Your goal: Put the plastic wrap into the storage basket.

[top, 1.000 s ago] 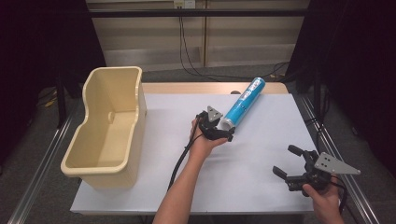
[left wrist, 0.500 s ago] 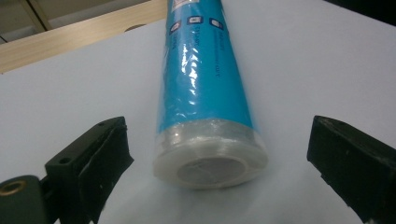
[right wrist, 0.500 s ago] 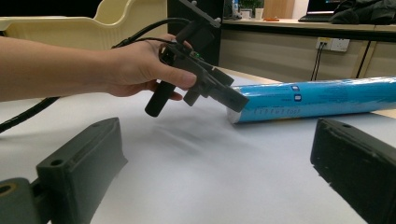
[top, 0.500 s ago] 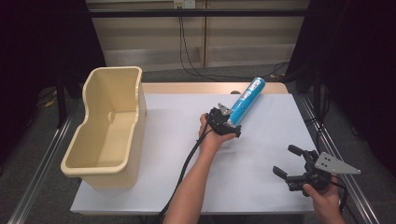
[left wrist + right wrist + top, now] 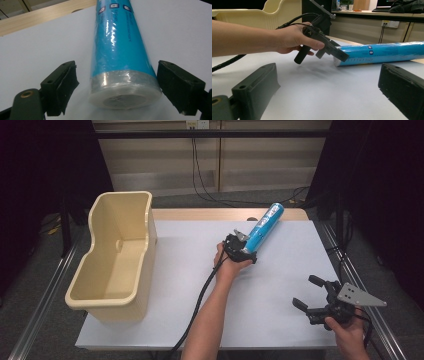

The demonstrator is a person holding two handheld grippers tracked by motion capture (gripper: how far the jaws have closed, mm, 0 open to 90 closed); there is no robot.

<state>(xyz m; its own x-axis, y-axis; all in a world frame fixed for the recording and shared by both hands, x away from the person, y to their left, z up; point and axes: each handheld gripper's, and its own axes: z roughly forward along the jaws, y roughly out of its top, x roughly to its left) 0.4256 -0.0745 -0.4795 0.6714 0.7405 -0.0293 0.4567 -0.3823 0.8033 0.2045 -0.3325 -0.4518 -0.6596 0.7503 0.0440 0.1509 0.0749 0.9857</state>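
A blue plastic-wrapped tube point(image 5: 265, 227) lies on the white table, slanting toward the far edge. My left gripper point(image 5: 246, 251) is at the tube's near end, open. In the left gripper view the tube point(image 5: 123, 55) has its clear-wrapped near end lying between the two black jaws, which stand apart on either side without touching it. My right gripper point(image 5: 310, 292) hovers open near the table's front right corner, nothing between its jaws. The right gripper view shows the tube point(image 5: 382, 53) lying flat and the other hand holding the left gripper point(image 5: 338, 58) at its end.
A tall cream plastic bin point(image 5: 116, 254) stands at the table's left edge. A wooden strip point(image 5: 200, 214) runs along the far edge. A black cable point(image 5: 200, 305) trails from the left gripper toward the front. Dark curtains flank both sides.
My left gripper has moved right and forward along the table, so its open jaws now straddle the tube's near end. The right gripper has stayed in place.
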